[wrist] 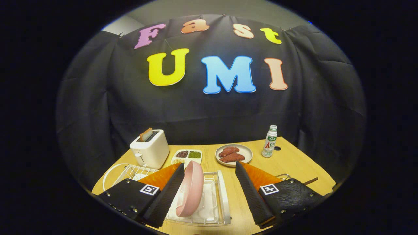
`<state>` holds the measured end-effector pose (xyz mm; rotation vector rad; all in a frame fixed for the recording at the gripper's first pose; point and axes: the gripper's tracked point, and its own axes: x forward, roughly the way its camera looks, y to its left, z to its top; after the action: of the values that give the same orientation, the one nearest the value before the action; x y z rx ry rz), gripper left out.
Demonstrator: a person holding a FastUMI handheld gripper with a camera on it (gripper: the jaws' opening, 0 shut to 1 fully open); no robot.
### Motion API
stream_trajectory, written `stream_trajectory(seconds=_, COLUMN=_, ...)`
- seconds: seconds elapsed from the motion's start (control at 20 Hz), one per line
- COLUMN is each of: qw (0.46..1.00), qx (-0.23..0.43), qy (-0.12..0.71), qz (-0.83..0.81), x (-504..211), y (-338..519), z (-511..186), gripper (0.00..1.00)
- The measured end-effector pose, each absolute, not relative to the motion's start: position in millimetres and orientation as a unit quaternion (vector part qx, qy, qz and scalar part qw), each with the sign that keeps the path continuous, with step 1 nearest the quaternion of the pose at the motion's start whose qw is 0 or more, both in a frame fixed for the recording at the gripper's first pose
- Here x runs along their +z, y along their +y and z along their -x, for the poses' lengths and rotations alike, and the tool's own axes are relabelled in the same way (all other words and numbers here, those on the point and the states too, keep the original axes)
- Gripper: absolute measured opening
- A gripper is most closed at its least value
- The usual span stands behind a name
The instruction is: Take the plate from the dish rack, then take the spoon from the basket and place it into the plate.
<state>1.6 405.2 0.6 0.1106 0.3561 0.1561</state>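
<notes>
Pink and smooth, the plate [190, 189] stands on edge in the rack [215, 209] at the desk's [294, 163] near edge, between the wide-open gripper's [209, 169] fingers, which hold nothing.

Fisheye cam is riding on the gripper [209, 195], sitting above the near table [294, 163] edge and looking fwd and slightly down along its spread-apart fingers toward the booth's back wall at 12 o'clock. Dish rack [222, 195] w/ pink plate [191, 192] is sitting close; toaster [150, 148] at 11, bottle [269, 141] at 1, farther back.
</notes>
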Motion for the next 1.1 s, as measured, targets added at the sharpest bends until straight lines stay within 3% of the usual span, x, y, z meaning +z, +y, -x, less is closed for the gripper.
stream_trajectory(seconds=0.35, qw=0.950, qx=0.082, qy=0.289, qz=-0.083, x=-54, y=439, z=-26, gripper=0.96)
stream_trajectory(seconds=0.4, qw=0.945, qx=0.084, qy=0.303, qz=-0.088, x=-58, y=443, z=-27, gripper=0.84)
stream_trajectory(seconds=0.45, qw=0.941, qx=0.086, qy=0.314, qz=-0.091, x=-64, y=444, z=-28, gripper=0.80)
stream_trajectory(seconds=0.55, qw=0.933, qx=0.088, qy=0.334, qz=-0.096, x=-71, y=449, z=-25, gripper=0.79)
stream_trajectory(seconds=0.65, qw=0.927, qx=0.095, qy=0.349, qz=-0.096, x=-77, y=456, z=-25, gripper=0.68)
stream_trajectory(seconds=0.7, qw=0.924, qx=0.101, qy=0.357, qz=-0.097, x=-79, y=460, z=-23, gripper=0.52)
stream_trajectory(seconds=0.75, qw=0.921, qx=0.096, qy=0.366, qz=-0.089, x=-83, y=458, z=-22, gripper=0.47)
stream_trajectory(seconds=0.8, qw=0.921, qx=0.090, qy=0.370, qz=-0.080, x=-80, y=455, z=-21, gripper=0.34)
stream_trajectory(seconds=1.1, qw=0.923, qx=0.041, qy=0.383, qz=-0.022, x=-83, y=442, z=-24, gripper=0.26)
